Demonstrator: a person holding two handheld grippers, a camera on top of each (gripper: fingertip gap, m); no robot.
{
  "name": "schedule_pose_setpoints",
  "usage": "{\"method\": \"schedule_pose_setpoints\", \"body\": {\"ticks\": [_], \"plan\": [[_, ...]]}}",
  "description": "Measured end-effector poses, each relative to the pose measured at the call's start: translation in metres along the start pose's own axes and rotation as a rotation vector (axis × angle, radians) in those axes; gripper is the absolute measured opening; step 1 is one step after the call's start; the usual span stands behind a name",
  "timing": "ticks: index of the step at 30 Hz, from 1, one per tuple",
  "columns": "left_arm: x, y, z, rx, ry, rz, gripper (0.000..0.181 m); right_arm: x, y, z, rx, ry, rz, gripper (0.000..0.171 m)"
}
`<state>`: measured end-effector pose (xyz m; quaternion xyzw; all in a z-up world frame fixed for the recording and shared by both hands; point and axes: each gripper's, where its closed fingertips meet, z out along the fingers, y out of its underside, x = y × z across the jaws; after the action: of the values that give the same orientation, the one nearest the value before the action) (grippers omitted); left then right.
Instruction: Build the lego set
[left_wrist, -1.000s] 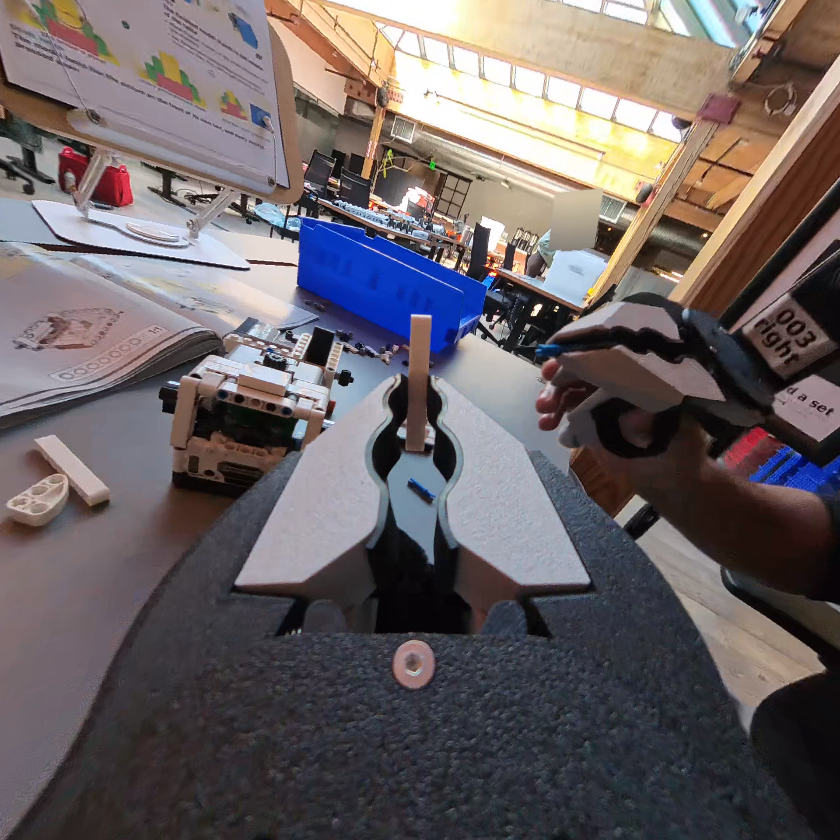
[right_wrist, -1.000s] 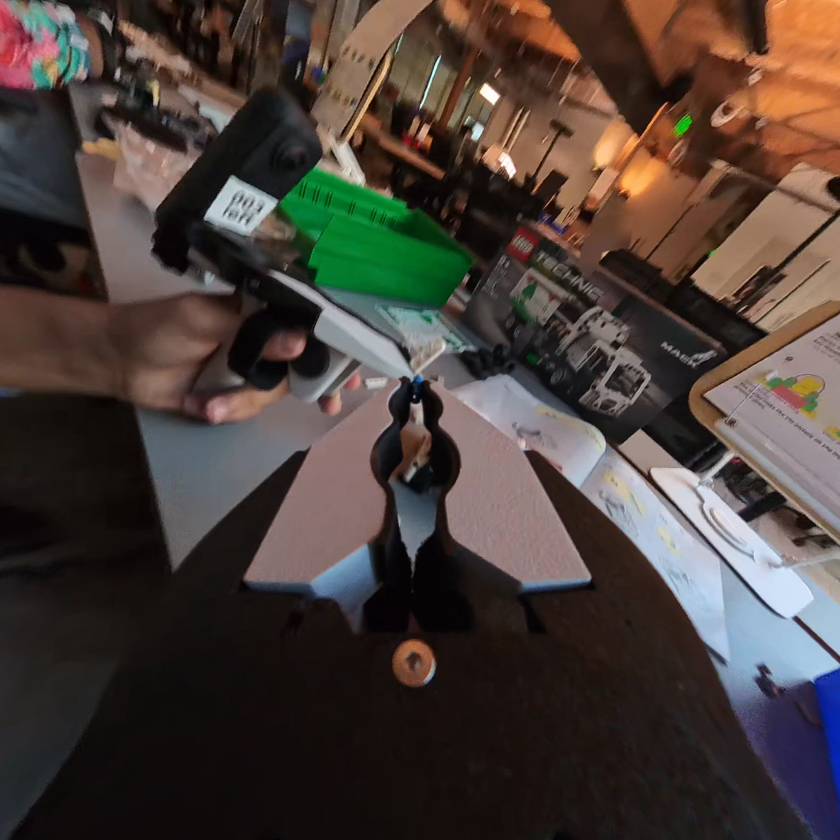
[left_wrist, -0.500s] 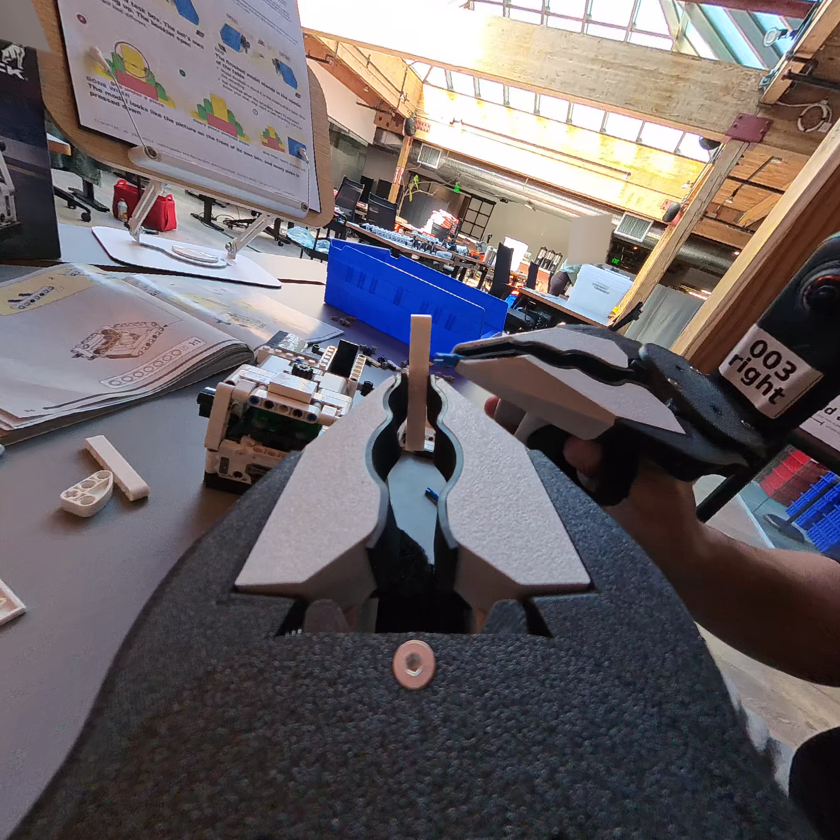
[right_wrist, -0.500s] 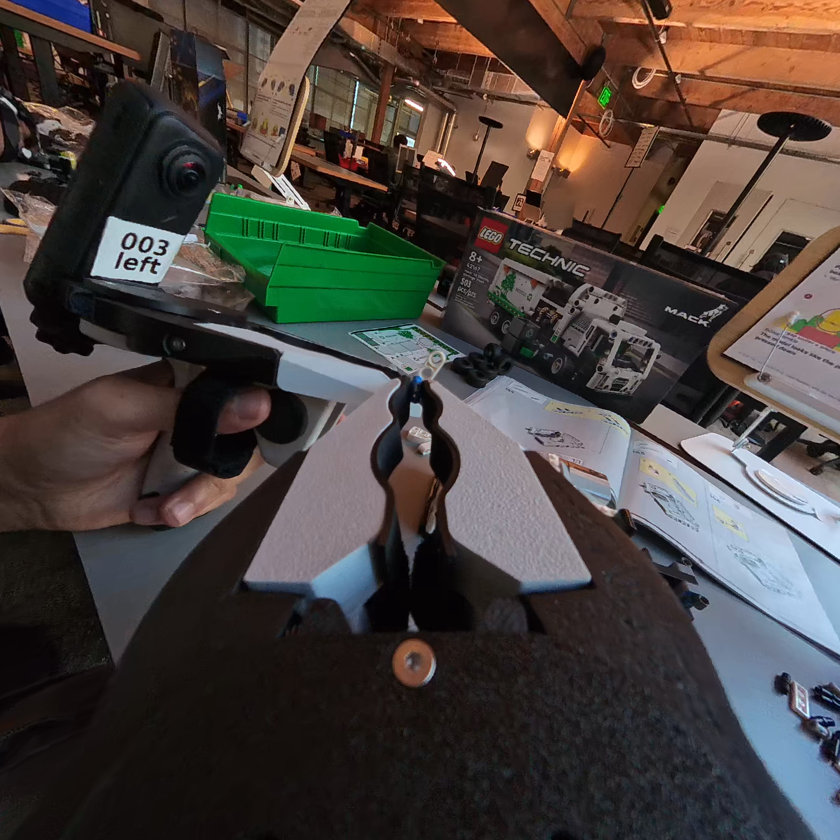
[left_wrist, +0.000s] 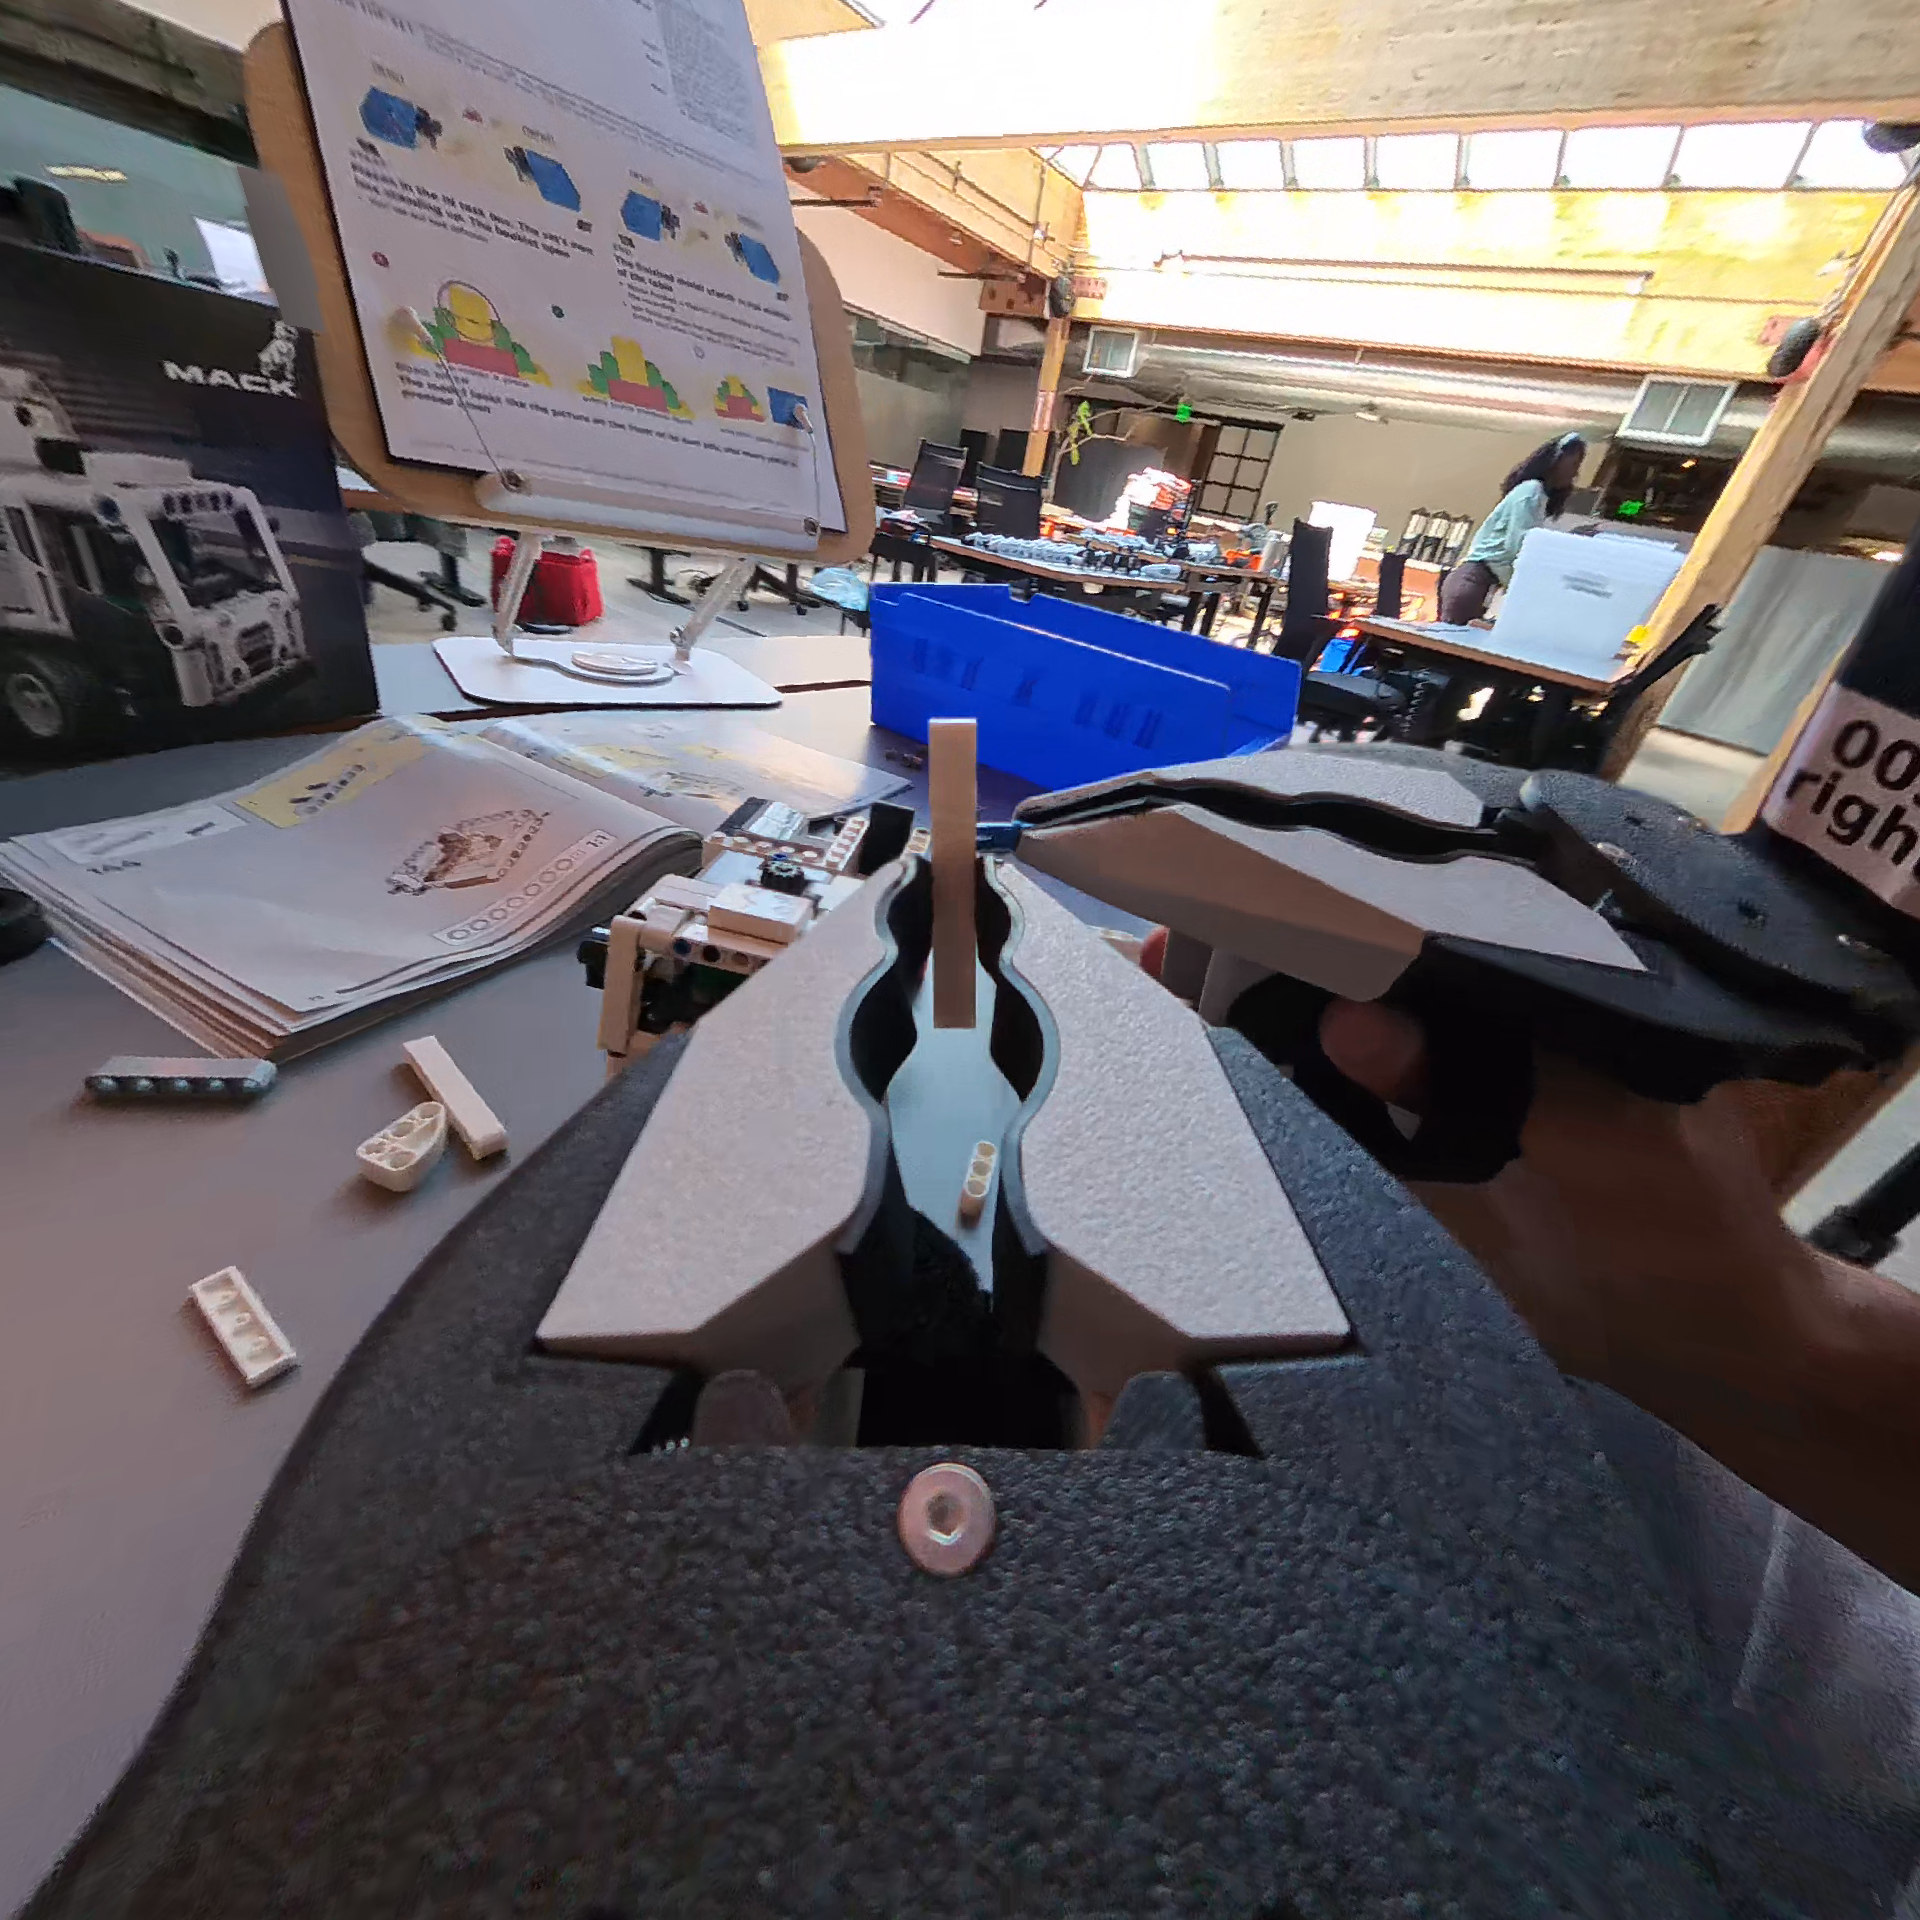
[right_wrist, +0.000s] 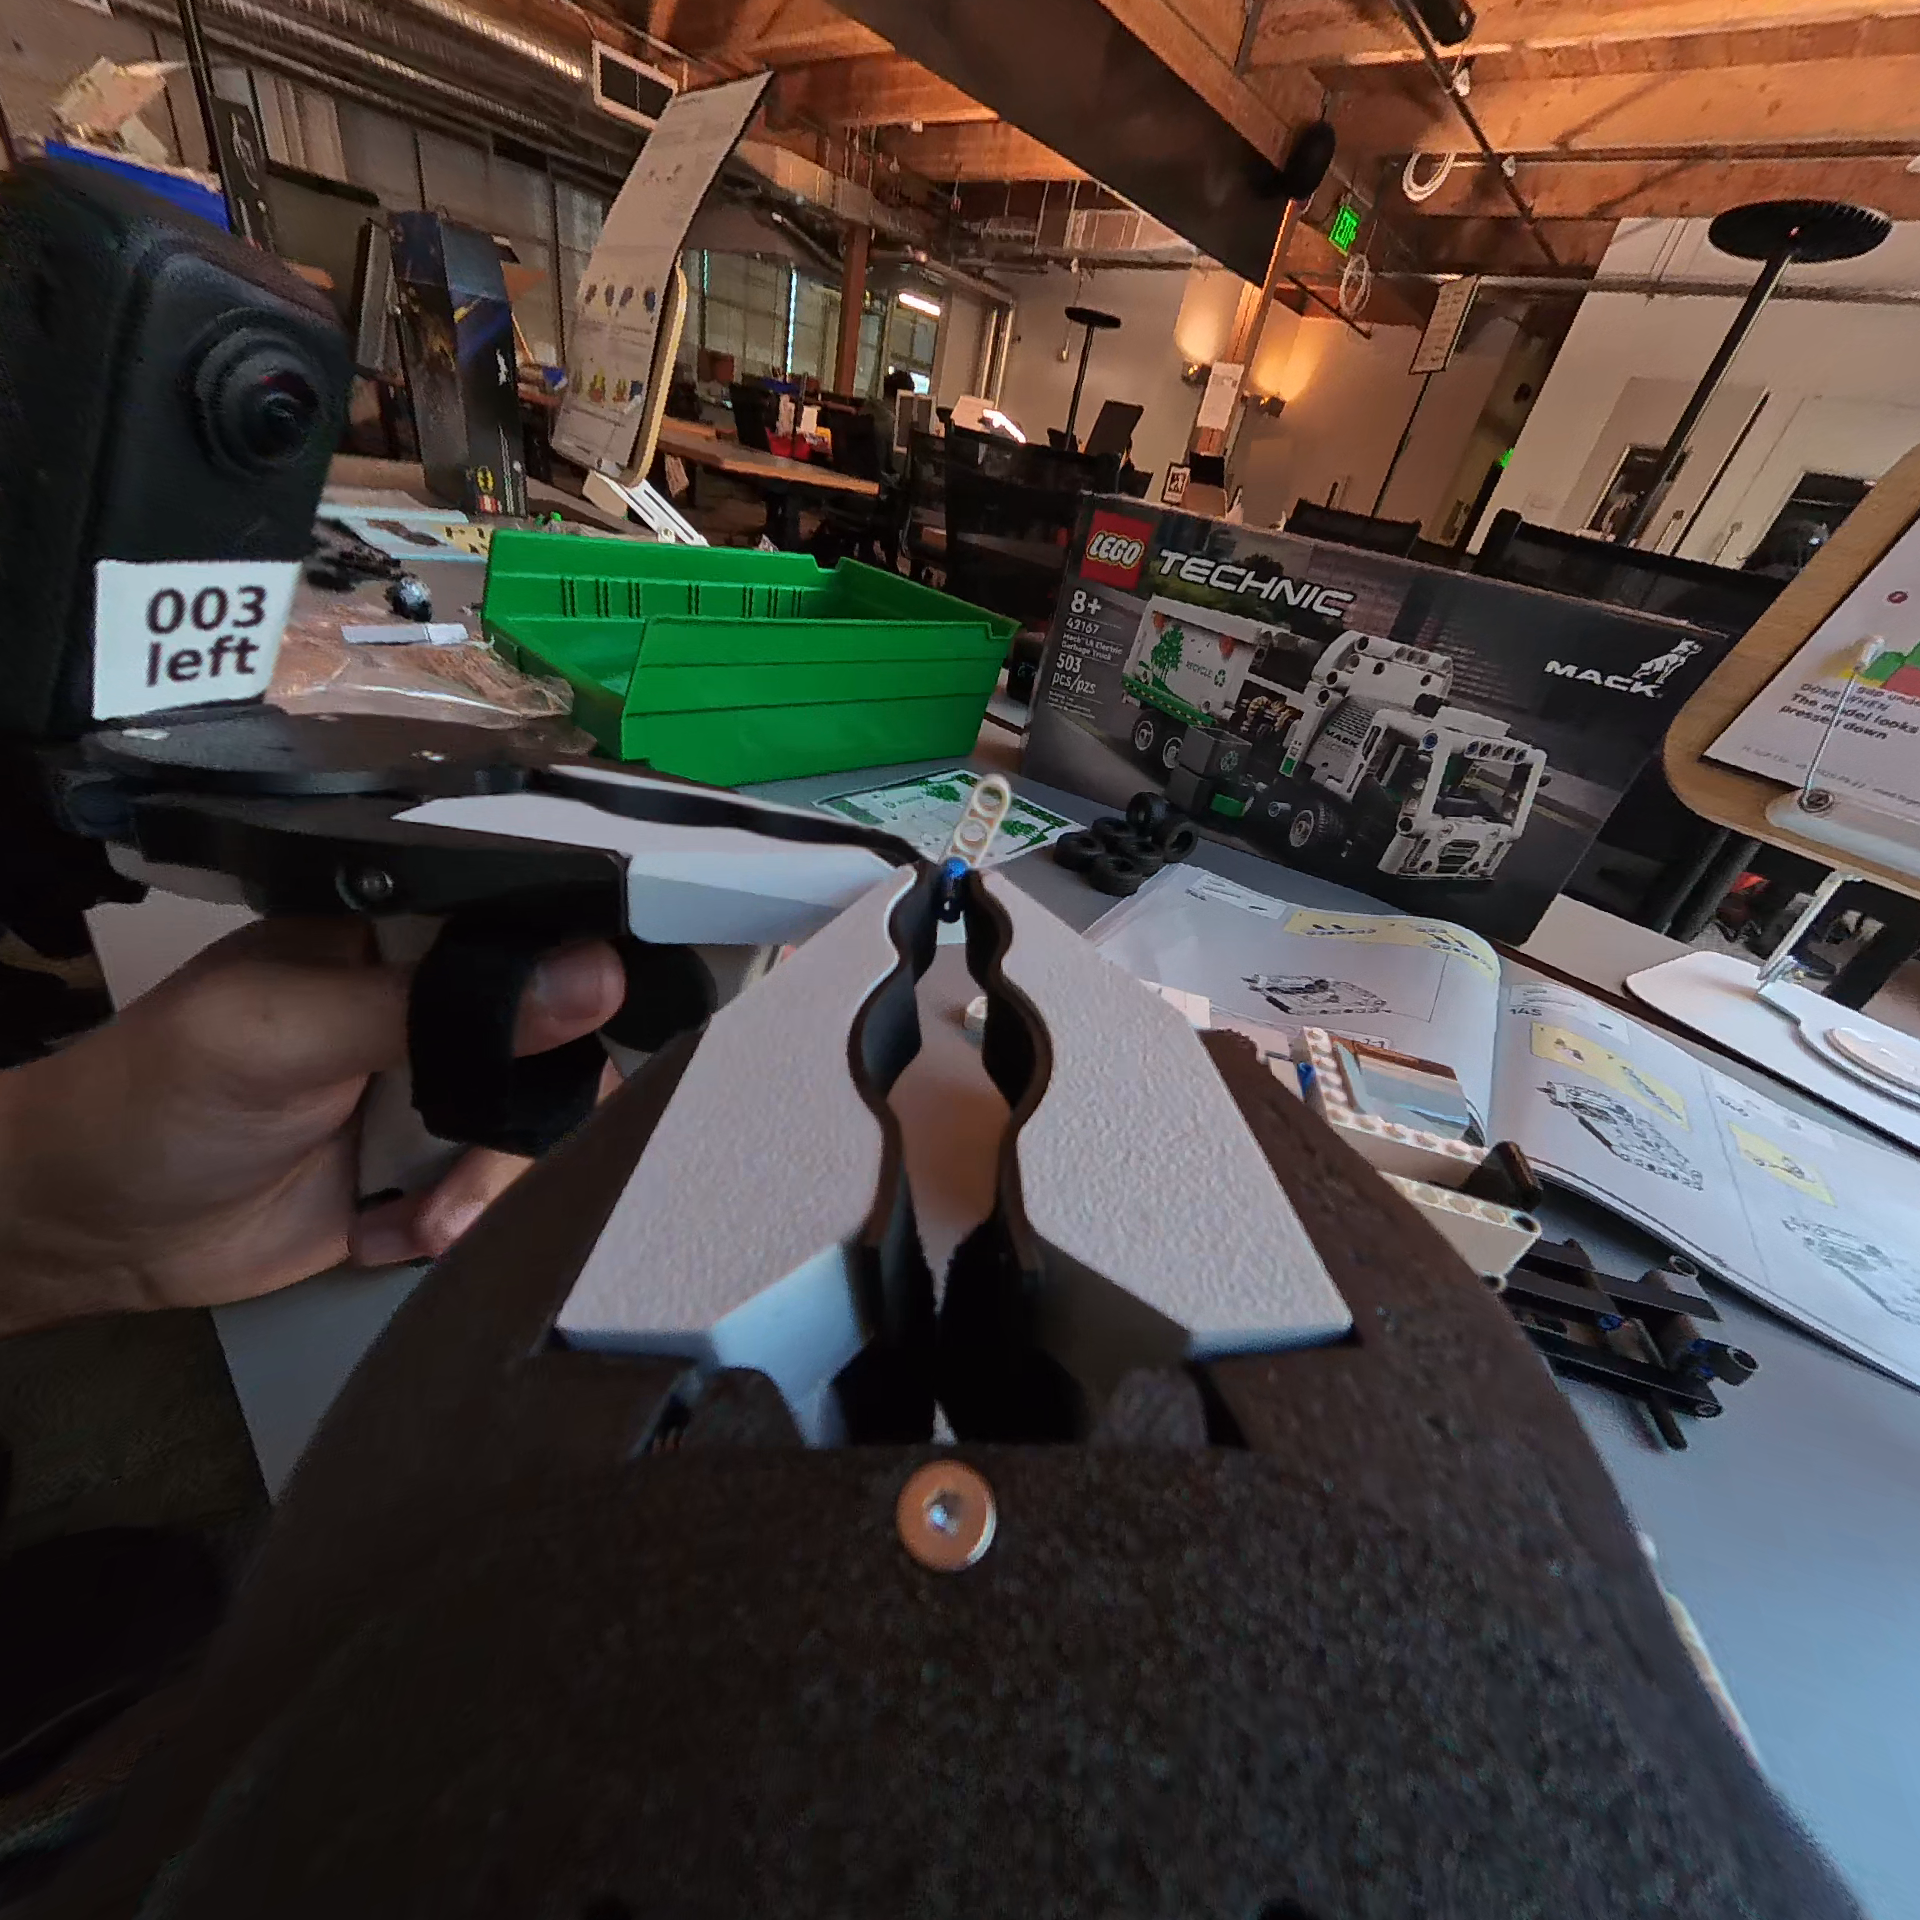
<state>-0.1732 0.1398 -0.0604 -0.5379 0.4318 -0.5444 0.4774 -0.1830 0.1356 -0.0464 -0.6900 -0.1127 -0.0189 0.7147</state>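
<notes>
My left gripper (left_wrist: 952, 883) is shut on a white beam (left_wrist: 952, 831) that stands upright between its fingertips. My right gripper (right_wrist: 951, 888) is shut on a small blue pin (right_wrist: 949, 896). In the left wrist view the right gripper (left_wrist: 1023, 823) comes in from the right, and the blue pin (left_wrist: 997, 831) touches the beam's side. In the right wrist view the beam (right_wrist: 982, 821) sticks up just beyond my fingertips, held by the left gripper (right_wrist: 894, 847). The partly built white model (left_wrist: 727, 925) sits on the table behind the left gripper.
Loose white pieces (left_wrist: 454, 1081) and a grey beam (left_wrist: 179, 1078) lie at the left. An open booklet (left_wrist: 343, 873), a blue bin (left_wrist: 1070, 686), a green bin (right_wrist: 748, 655), the set's box (right_wrist: 1351, 707), black tyres (right_wrist: 1122, 847) and a black frame piece (right_wrist: 1621, 1330) surround the work area. The tips of both grippers are at nearly the same place.
The right gripper has moved in from the right until its blue pin meets the upright beam. The left gripper has kept hold of the beam and swung slightly.
</notes>
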Motion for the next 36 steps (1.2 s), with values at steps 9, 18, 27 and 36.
{"method": "schedule_pose_setpoints", "body": {"ticks": [9,18,27,36], "plan": [[-0.0067,-0.0043,-0.0023,0.031,-0.039,0.004,0.007,-0.0014,-0.0026,0.0077,0.089,-0.014,0.093,0.004],[-0.0055,-0.0016,-0.0012,0.010,-0.093,0.097,0.007,-0.0005,-0.0014,0.0055,0.087,-0.002,0.083,0.004],[-0.0042,0.0026,-0.0002,-0.018,-0.101,0.122,0.008,0.0000,0.0025,0.0044,0.072,-0.019,0.128,0.004],[-0.0026,0.0032,-0.0022,-0.038,-0.150,0.273,0.007,-0.0014,0.0030,0.0013,0.065,-0.016,0.138,0.004]]}}
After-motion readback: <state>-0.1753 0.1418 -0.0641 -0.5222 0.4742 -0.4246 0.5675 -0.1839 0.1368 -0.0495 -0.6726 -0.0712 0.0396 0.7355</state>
